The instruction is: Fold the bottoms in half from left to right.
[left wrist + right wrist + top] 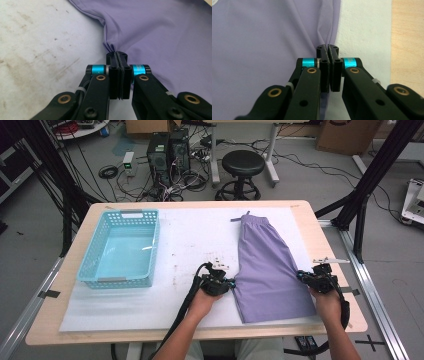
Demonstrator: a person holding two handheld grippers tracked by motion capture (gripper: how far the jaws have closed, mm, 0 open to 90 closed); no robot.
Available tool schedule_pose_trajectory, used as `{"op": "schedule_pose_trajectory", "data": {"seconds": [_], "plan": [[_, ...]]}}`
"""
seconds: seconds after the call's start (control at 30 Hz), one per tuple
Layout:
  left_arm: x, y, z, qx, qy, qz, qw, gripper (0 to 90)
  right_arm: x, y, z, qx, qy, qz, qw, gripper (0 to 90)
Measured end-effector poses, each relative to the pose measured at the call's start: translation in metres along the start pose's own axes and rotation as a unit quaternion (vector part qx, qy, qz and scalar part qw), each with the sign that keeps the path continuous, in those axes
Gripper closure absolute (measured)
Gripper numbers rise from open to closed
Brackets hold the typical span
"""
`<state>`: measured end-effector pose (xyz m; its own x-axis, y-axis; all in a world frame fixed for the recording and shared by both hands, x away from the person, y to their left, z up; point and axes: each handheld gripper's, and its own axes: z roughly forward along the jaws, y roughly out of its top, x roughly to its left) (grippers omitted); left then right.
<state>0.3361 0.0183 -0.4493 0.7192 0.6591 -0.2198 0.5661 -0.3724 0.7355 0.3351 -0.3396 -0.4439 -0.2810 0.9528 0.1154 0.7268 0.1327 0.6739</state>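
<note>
A pair of purple shorts lies flat on the white mat, waistband toward the far edge and hem toward me. My left gripper is at the shorts' left edge, low down. In the left gripper view its jaws are pressed together on a puckered bit of that purple fabric. My right gripper is at the opposite, right edge. In the right gripper view its jaws are closed on a fold at the border of the shorts.
A light blue plastic basket stands on the left part of the mat. The mat near the left gripper is stained. Bare wooden table runs just right of the right gripper. A black stool and computer towers stand on the floor beyond the table.
</note>
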Motion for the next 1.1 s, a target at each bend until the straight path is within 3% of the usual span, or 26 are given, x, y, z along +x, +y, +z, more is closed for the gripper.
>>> {"op": "schedule_pose_trajectory", "data": {"seconds": [0.13, 0.3, 0.53, 0.63, 0.8, 0.9, 0.97, 1.03, 1.1], "plan": [[0.001, -0.006, -0.008, 0.005, -0.008, 0.008, 0.9999, 88.7, -0.001, -0.005, -0.005, -0.001, 0.013, 0.009, 0.9999, 89.8], [-0.002, -0.01, -0.017, 0.012, -0.02, 0.017, 0.9996, 88.8, 0.003, -0.017, -0.015, -0.002, 0.018, -0.002, 0.9998, 89.8], [-0.002, -0.025, -0.027, 0.003, -0.033, 0.018, 0.9993, 88.8, 0.013, -0.031, -0.025, -0.008, 0.024, -0.009, 0.9996, 89.6], [-0.003, -0.025, -0.027, -0.009, -0.029, 0.018, 0.9994, 88.2, 0.013, -0.03, -0.025, -0.017, 0.024, -0.01, 0.9995, 88.6], [0.003, -0.023, -0.032, -0.042, -0.003, 0.002, 0.9991, 65.5, 0.007, -0.02, -0.027, -0.034, 0.007, -0.004, 0.9994, 82.8], [0.006, -0.021, -0.037, -0.07, 0.008, 0.001, 0.9975, 59.5, 0.002, -0.014, -0.027, -0.046, 0.023, 0.004, 0.9987, 69.2], [0.009, -0.021, -0.039, -0.082, 0.016, -0.002, 0.9965, 56.7, 0.003, -0.009, -0.023, -0.046, 0.044, -0.004, 0.9979, 61.6], [0.012, -0.02, -0.04, -0.092, 0.023, -0.005, 0.9955, 55.8, 0.004, -0.004, -0.013, -0.035, 0.039, -0.013, 0.9985, 61.5], [0.014, -0.02, -0.041, -0.095, 0.026, -0.006, 0.9951, 55.7, 0.004, 0.001, -0.001, -0.019, 0.031, -0.017, 0.9992, 70.6]]}}
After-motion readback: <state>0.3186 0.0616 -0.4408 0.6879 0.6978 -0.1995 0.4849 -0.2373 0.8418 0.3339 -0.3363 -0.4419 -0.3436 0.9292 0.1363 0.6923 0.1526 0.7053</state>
